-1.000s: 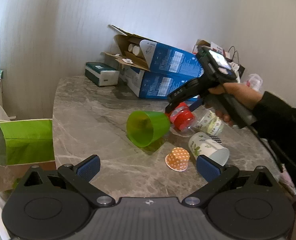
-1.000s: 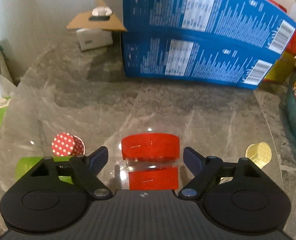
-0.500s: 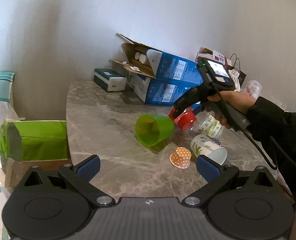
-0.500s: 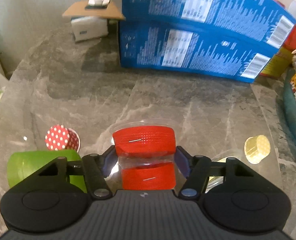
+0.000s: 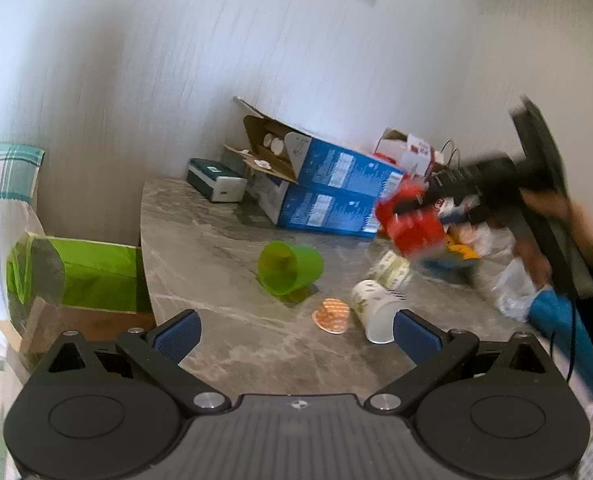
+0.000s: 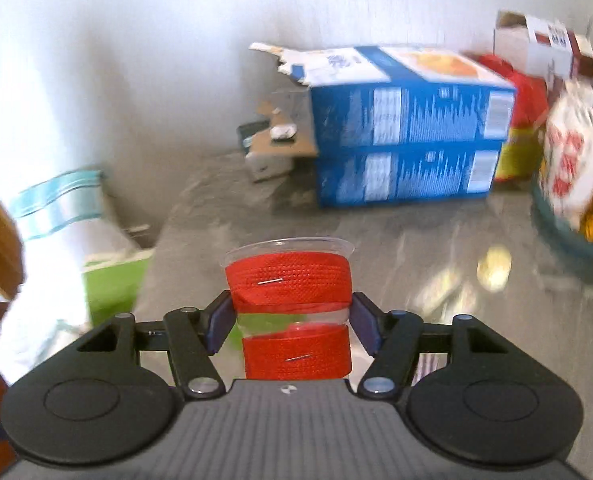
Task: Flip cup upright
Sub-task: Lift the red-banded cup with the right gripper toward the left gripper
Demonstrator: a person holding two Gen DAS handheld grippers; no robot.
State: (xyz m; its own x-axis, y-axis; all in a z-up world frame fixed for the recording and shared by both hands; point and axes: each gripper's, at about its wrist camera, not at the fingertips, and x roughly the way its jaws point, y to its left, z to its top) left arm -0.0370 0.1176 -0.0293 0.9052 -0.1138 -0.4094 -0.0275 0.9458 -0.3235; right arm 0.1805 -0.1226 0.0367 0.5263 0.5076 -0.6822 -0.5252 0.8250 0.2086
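My right gripper (image 6: 292, 320) is shut on a clear plastic cup with two red bands (image 6: 290, 280), and holds it in the air above the grey marble table (image 6: 376, 240). In the left wrist view the same cup (image 5: 410, 224) shows blurred and tilted, lifted off the table at the right. My left gripper (image 5: 296, 330) is open and empty, held back over the near table edge. A green cup (image 5: 288, 266) lies on its side in the middle of the table.
A white printed paper cup (image 5: 374, 312), a second printed cup (image 5: 392, 274) and a small orange dotted cup (image 5: 332, 315) lie near the green one. Stacked blue boxes (image 5: 328, 196) stand at the back. Bags and a bowl crowd the right side (image 6: 568, 168).
My right gripper closed on the red-banded cup and lifted it off the table, tilting it. My left gripper pulled back and away from the table, still open.
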